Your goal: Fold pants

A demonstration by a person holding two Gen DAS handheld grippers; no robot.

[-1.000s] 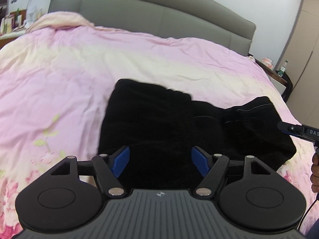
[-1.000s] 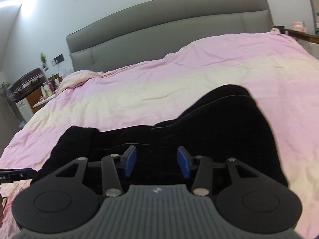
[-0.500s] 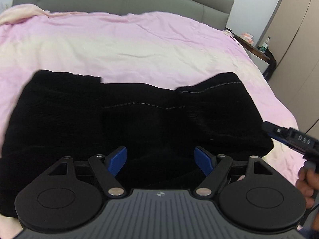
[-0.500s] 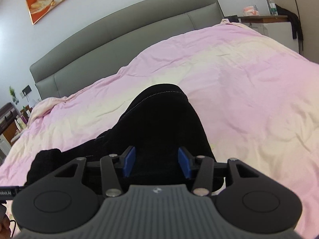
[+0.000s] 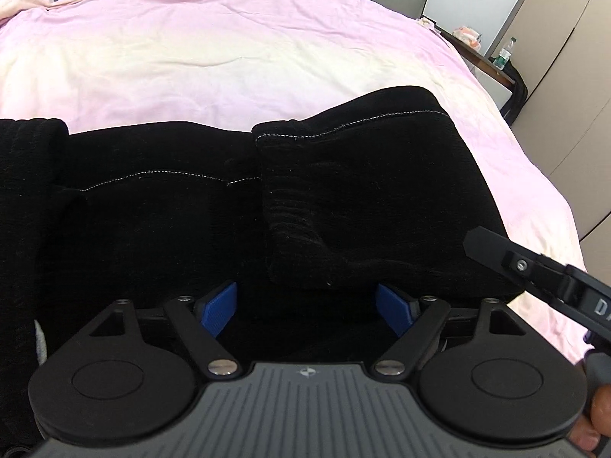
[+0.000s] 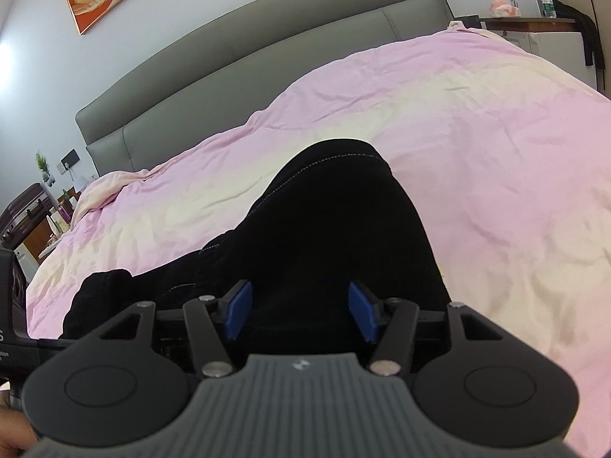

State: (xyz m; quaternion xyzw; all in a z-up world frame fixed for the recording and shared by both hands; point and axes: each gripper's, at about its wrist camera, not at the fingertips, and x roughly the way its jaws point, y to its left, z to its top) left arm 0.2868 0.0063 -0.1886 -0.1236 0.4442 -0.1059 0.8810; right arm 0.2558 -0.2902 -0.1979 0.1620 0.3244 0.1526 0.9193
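Observation:
Black pants [image 5: 160, 221] lie across the pink duvet [image 5: 229, 49], with one folded part [image 5: 362, 191] on top at the right. My left gripper [image 5: 307, 307] hovers low over their near edge. Its jaws are opening wide, the blue pads clear of the cloth. In the right wrist view the pants [image 6: 336, 221] stretch away from my right gripper [image 6: 301, 315]. Its jaws are opening too, with black cloth beneath them and nothing pinched. One of the right gripper's fingers [image 5: 492, 246] reaches in over the pants' right end.
A grey headboard [image 6: 267, 61] runs along the far side of the bed. A nightstand [image 5: 492, 65] with a bottle stands at the back right, next to beige wardrobe doors [image 5: 573, 95]. A hand [image 5: 588, 423] holds the right gripper's handle.
My left gripper has moved right along the pants and closer to them, its pads spreading. The right gripper has rolled and come nearer the pants' right end, its pads farther apart.

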